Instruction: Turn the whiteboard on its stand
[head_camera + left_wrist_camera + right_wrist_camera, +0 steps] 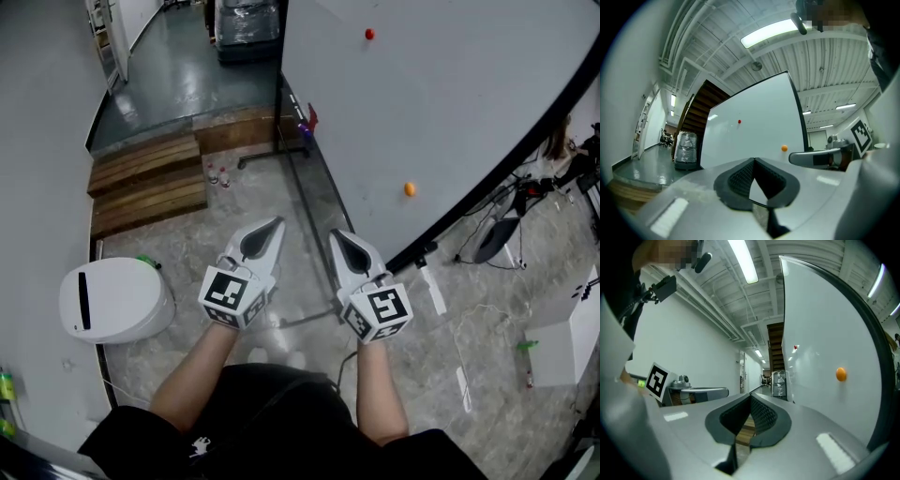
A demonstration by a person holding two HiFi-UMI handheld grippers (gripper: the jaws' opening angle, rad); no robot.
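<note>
Two magnets: red magnet (369, 34) far, orange magnet (410, 188) nearer, both on whiteboard (450, 103)
Whiteboard: right, stretching far, untouched
Left gripper (274, 225): jaws together, empty
Right gripper (336, 234): jaws together, empty, just left of whiteboard's near edge

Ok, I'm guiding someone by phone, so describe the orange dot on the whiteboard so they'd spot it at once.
Look at the large whiteboard in its dark frame. Two small round dots sit on its white face. The orange dot is the lower one, near the frame's edge; the red dot sits higher up.
</note>
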